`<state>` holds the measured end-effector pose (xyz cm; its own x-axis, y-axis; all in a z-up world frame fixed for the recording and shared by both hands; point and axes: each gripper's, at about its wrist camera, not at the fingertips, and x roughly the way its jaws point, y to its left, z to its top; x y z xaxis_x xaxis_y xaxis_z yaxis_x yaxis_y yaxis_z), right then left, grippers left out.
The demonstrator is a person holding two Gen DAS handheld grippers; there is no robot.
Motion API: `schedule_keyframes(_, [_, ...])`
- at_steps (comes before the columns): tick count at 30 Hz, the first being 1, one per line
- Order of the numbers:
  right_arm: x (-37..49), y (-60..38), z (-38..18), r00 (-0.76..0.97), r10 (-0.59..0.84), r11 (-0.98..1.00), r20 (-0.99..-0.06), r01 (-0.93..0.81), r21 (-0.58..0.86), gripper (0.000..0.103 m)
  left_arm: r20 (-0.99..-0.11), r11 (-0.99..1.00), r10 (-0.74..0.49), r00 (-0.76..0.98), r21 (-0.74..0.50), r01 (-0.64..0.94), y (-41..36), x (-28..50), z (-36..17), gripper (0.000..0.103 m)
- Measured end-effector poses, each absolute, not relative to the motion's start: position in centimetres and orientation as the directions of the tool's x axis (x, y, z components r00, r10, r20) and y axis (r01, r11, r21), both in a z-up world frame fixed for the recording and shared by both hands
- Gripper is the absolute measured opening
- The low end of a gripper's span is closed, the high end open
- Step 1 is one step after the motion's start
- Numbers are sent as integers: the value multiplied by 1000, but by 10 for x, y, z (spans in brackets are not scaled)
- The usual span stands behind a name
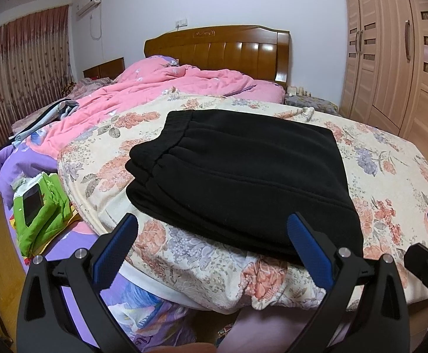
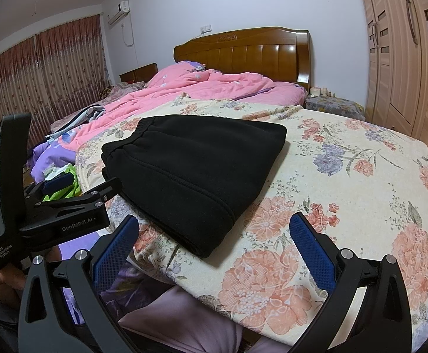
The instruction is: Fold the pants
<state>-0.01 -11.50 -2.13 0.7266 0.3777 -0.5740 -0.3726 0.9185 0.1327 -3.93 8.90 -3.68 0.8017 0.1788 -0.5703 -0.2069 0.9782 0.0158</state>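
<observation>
Black pants [image 1: 243, 176] lie folded in a thick stack on the floral blanket [image 1: 184, 264], waistband to the far left. They also show in the right wrist view [image 2: 193, 176]. My left gripper [image 1: 214, 250] is open and empty, held just before the stack's near edge, not touching it. My right gripper [image 2: 214, 253] is open and empty, near the blanket's front edge, just right of the stack's near corner. The left gripper's body [image 2: 52, 214] shows at the left of the right wrist view.
A pink quilt [image 1: 161, 88] is bunched at the head of the bed by the wooden headboard [image 1: 220, 50]. A green pouch with a phone [image 1: 40, 206] lies at the left on the purple sheet. A wardrobe [image 1: 396, 58] stands at the right.
</observation>
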Motion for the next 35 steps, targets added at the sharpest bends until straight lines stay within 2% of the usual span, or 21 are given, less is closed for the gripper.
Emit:
schedule_keyframes(21, [0, -116, -22, 725, 379, 918, -575, -373, 136, 99, -566, 979, 178, 805, 17, -205, 88, -41, -36, 101])
schedule_keyframes(27, [-2, -115, -24, 724, 381, 918, -575, -370, 142, 99, -540, 979, 180, 822, 13, -206, 88, -45, -35, 101])
schedule_keyframes(35, [-3, -115, -24, 724, 382, 918, -575, -369, 146, 99, -558, 982, 162, 814, 8, -190, 87, -43, -38, 101])
